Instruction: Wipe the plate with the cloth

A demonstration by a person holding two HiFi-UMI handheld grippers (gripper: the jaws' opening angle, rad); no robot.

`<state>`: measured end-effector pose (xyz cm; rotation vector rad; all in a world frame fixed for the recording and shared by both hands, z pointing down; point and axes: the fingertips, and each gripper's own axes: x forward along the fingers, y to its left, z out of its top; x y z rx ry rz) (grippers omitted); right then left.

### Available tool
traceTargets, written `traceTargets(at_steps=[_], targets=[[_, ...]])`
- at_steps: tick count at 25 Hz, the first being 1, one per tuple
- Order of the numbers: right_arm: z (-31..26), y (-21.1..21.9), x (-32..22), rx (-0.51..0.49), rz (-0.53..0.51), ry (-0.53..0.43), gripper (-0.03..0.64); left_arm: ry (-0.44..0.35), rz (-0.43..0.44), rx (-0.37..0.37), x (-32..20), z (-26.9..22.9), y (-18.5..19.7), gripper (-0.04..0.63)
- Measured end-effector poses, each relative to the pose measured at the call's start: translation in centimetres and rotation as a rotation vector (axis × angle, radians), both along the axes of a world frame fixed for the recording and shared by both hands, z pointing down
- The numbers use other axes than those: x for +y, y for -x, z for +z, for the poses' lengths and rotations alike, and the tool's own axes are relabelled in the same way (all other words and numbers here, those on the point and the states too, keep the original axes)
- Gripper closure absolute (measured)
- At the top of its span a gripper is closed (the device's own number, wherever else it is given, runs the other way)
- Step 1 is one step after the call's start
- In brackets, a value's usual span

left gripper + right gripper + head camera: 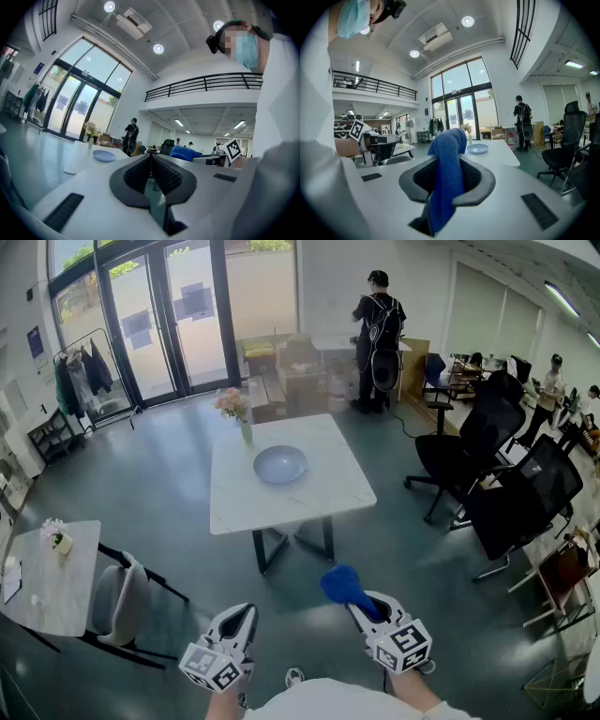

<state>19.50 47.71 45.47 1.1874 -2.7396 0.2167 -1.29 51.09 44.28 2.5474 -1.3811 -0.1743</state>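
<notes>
A pale blue plate (pixel 280 464) lies near the middle of the white square table (pixel 328 486), well ahead of both grippers. My right gripper (pixel 367 607) is shut on a blue cloth (pixel 343 584), which bunches out past its tips; in the right gripper view the cloth (pixel 448 173) hangs between the jaws with the plate (pixel 477 148) far off behind it. My left gripper (pixel 241 617) is shut and holds nothing. In the left gripper view its jaws (pixel 151 169) meet, the plate (pixel 104 156) shows far off and the cloth (pixel 185 152) at the right.
A vase of flowers (pixel 235 409) stands on the table's far left corner. Black office chairs (pixel 487 456) crowd the right side. A small round table (pixel 47 577) with a grey chair (pixel 120 601) is at the left. A person (pixel 377 338) stands at the back by boxes.
</notes>
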Motion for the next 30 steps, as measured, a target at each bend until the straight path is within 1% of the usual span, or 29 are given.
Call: traceTargets(at_steps=[5,10,15,17,21,26,30], targets=[[0.3,2.2,-2.1,0.002,0.011,-0.012,0.523,0.005,0.022,-0.002,-2.1,0.7,1.7,0.555],[-0.1,4.4,-4.2,0.002,0.033,-0.028,0.523,0.006,0.045,0.000,-4.4,0.8,4.2,0.555],[-0.1,6.9,-5.8,-0.047,0.051,-0.037,0.523,-0.003,0.070,0.005,-6.2,1.5,7.0,0.555],[0.2,7.7,-6.6,-0.050,0.055,-0.033,0.523,0.006,0.076,0.006,-7.1,1.9,7.8,0.555],[0.3,8.5,-8.5,-0.039,0.069,-0.017,0.523,0.027,0.081,0.040,-9.1,2.5,8.6,0.555],[1.2,9.3,-12.8,-0.052,0.062,0.008,0.523,0.056,0.056,0.052,-13.1,3.7,9.7,0.554],[0.9,9.8,-17.5,-0.061,0.036,0.014,0.523,0.052,0.027,0.042,-17.3,3.2,10.1,0.554]])
